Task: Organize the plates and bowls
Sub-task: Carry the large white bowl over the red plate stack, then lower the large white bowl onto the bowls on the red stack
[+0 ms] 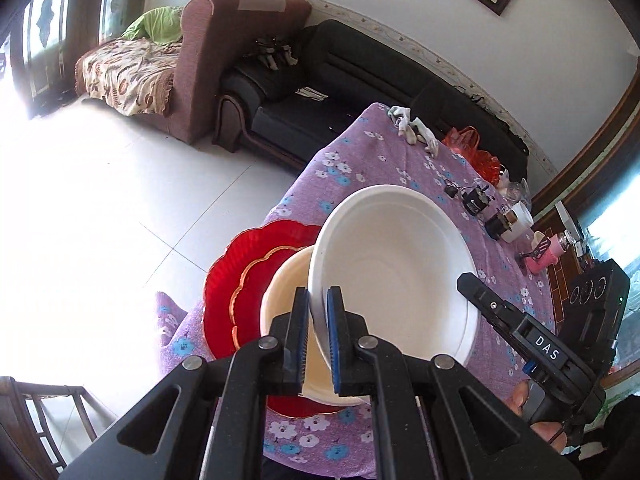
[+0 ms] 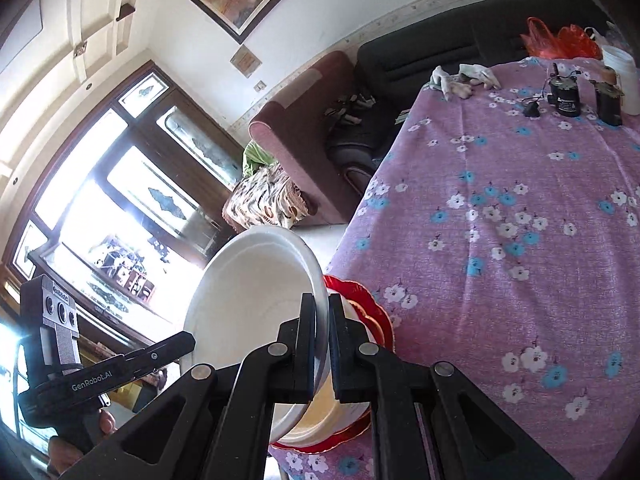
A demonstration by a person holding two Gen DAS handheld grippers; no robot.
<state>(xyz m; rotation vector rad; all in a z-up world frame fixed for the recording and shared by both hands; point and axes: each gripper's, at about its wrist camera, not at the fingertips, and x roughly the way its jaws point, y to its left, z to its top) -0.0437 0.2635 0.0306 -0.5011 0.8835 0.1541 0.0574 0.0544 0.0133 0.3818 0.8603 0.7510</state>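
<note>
A large white bowl (image 1: 396,268) is held tilted above the stack, gripped on opposite sides of its rim. My left gripper (image 1: 319,340) is shut on its near rim. My right gripper (image 2: 322,344) is shut on the other side of the same bowl (image 2: 256,284). Below it a cream bowl (image 1: 284,300) sits on a small red plate with a gold rim (image 1: 260,268), which lies on a large red scalloped plate (image 1: 236,276) at the table's corner. The stack also shows in the right wrist view (image 2: 372,312), mostly hidden by the bowl.
The table has a purple flowered cloth (image 2: 500,208). At its far end lie gloves (image 2: 464,76), black motor parts (image 2: 564,98), a white cup (image 2: 622,80), a pink item (image 1: 546,256) and an orange bag (image 1: 476,148). Sofas (image 1: 320,92) stand beyond the table. A wooden chair (image 1: 40,420) is at lower left.
</note>
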